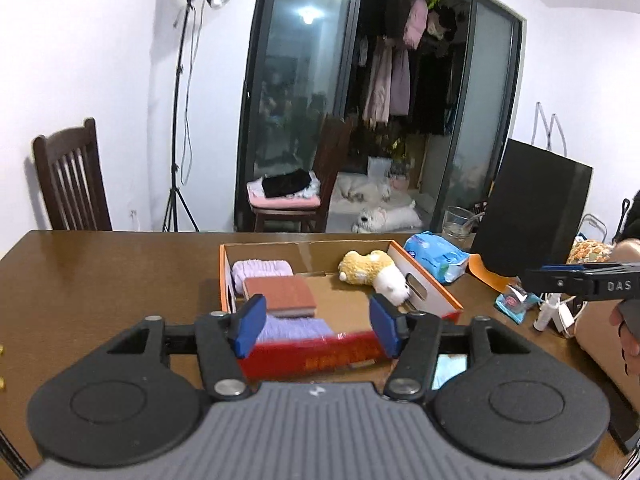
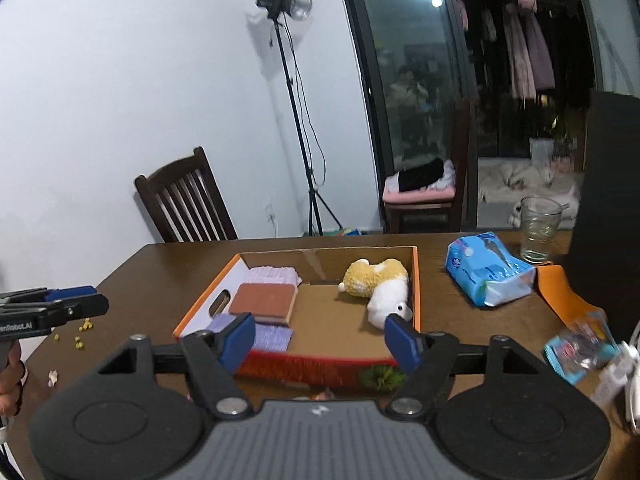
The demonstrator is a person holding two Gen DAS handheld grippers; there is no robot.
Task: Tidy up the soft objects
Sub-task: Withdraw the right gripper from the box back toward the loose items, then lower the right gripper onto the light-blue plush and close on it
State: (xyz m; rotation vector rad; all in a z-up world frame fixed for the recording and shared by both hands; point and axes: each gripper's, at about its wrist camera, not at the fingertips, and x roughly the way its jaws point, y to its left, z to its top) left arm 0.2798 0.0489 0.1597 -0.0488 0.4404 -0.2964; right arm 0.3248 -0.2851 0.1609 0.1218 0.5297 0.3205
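On my screens, a blue tissue pack (image 2: 486, 270) lies on the brown table (image 2: 160, 276), near a glass (image 2: 538, 228). A small blue packet (image 2: 580, 350) sits nearer me. Behind the table I see a wooden chair (image 2: 184, 204), a light stand (image 2: 294, 92), and a second chair (image 1: 296, 196) holding folded clothes.

Two fisheye views, one from each handheld gripper, look forward and slightly down along blue-padded fingers across a brown table (image 1: 100, 264). Both share the open cardboard box (image 1: 424, 280) close ahead, seen from neighbouring angles.
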